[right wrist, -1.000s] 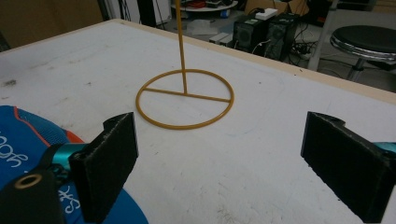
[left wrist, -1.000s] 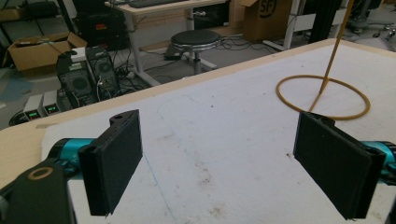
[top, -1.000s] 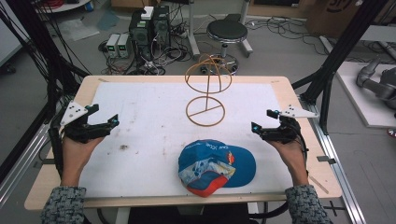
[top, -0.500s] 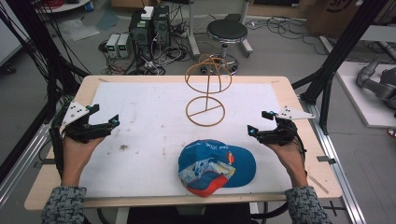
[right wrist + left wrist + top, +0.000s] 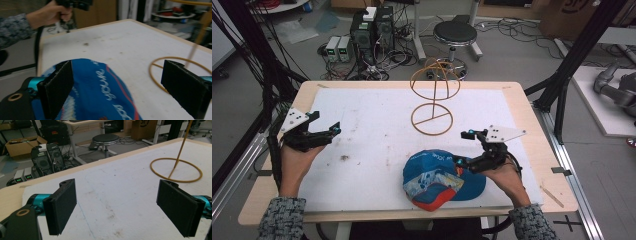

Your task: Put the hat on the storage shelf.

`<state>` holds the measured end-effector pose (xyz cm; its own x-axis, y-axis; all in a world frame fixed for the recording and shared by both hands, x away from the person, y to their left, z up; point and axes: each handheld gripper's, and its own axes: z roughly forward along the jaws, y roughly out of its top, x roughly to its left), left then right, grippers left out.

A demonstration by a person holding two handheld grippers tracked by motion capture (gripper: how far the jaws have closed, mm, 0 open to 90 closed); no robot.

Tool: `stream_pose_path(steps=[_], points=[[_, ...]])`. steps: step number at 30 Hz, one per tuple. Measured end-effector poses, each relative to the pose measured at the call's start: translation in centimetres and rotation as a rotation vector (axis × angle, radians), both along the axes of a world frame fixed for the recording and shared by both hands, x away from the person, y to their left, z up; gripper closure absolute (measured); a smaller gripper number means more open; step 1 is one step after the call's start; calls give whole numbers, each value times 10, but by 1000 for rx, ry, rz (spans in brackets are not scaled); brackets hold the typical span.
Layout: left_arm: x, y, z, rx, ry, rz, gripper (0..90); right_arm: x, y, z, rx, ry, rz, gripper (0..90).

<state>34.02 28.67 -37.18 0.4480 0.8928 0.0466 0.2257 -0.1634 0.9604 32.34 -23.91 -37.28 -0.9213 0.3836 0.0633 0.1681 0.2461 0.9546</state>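
A blue cap (image 5: 443,178) with a red brim and white lettering lies near the table's front edge. My right gripper (image 5: 465,148) hovers open just right of it, one jaw over the crown; in the right gripper view the cap (image 5: 100,92) spreads below and between the jaws. A yellow wire hat stand (image 5: 432,97) rises behind the cap, and its ring base (image 5: 175,169) lies ahead of the left gripper's camera. My left gripper (image 5: 332,131) is open at the table's left side, above bare surface.
The white table mat (image 5: 372,130) has dark smudges (image 5: 344,158) left of centre. Beyond the far edge stand a black stool (image 5: 454,35) and computer boxes (image 5: 372,27) among cables. Black frame posts (image 5: 569,65) flank the table.
My right gripper has moved left toward the cap and now reaches over its right side. The left gripper has held its place.
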Motion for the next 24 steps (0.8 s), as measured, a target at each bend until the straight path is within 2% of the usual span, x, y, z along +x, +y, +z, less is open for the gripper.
stream_pose_path(steps=[3,4,8,9,14,24], points=[[1,0,0,-2,6,0,168,-4,14,-3,-19,2,76,168],[1,0,0,-2,6,-3,168,-5,21,-5,-51,-6,108,169],[0,0,0,-5,4,-1,168,-8,29,-8,-78,-11,146,189],[0,0,0,-3,4,0,168,-9,33,-9,-89,-5,169,230],[0,0,0,-6,5,5,169,-10,43,-13,-130,-7,199,240],[-1,1,0,-3,7,3,170,-11,59,-23,-232,-31,247,382]])
